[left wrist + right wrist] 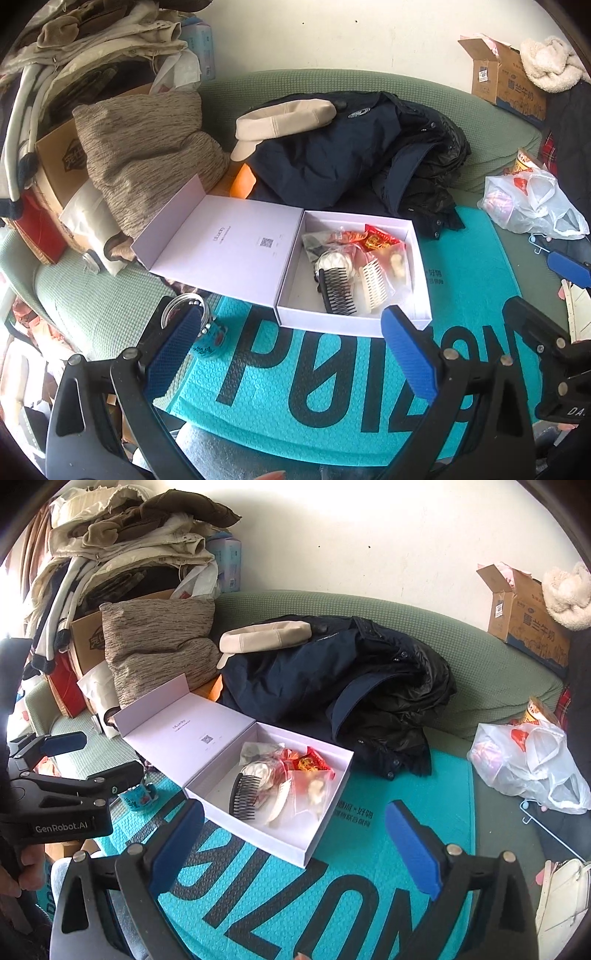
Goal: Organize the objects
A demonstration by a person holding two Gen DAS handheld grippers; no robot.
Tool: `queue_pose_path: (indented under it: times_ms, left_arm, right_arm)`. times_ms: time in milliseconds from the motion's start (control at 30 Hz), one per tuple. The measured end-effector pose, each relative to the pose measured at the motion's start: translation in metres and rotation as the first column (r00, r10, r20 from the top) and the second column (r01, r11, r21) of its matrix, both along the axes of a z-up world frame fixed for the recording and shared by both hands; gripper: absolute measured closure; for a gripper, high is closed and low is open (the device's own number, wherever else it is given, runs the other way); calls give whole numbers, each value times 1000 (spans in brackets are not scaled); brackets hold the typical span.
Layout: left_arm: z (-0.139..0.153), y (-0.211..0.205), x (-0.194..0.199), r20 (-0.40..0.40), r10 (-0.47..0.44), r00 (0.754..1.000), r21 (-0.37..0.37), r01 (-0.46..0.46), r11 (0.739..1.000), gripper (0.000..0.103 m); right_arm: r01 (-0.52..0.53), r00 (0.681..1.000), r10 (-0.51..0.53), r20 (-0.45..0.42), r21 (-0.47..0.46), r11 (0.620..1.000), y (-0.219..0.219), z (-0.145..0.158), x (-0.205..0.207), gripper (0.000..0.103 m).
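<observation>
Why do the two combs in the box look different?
The black comb is dark, and its teeth show clearly. The white comb is pale, and it seems to be partly under a clear bag. The black comb lies left of the white comb. Both are toothed and lie in the open white box.

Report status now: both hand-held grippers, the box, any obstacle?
Left hand-held gripper open, empty. Right hand-held gripper open, empty. White box lid open, combs inside. Small cup beside box.

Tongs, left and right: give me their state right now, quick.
Left tongs: open, holding nothing.
Right tongs: open, holding nothing.
</observation>
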State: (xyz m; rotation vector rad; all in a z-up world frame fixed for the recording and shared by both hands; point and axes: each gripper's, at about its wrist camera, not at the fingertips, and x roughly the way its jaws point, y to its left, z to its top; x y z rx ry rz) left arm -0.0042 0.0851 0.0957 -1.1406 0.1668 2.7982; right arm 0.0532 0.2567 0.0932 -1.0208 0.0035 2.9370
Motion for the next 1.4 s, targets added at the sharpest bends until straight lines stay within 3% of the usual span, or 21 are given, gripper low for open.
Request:
queue_pose_path:
  times_ms: [600, 1400]
  left_arm:
    - [-20, -8, 9, 48, 16, 999, 11, -16, 1000, 5]
    - [-20, -10, 11, 62, 9, 998, 34, -11, 999, 5]
  right_arm:
    - [-28, 999, 28, 35, 10, 1000, -11, -18, 8, 5]
    - [-27, 998, 26, 52, 6, 1000, -10, -25, -2, 5]
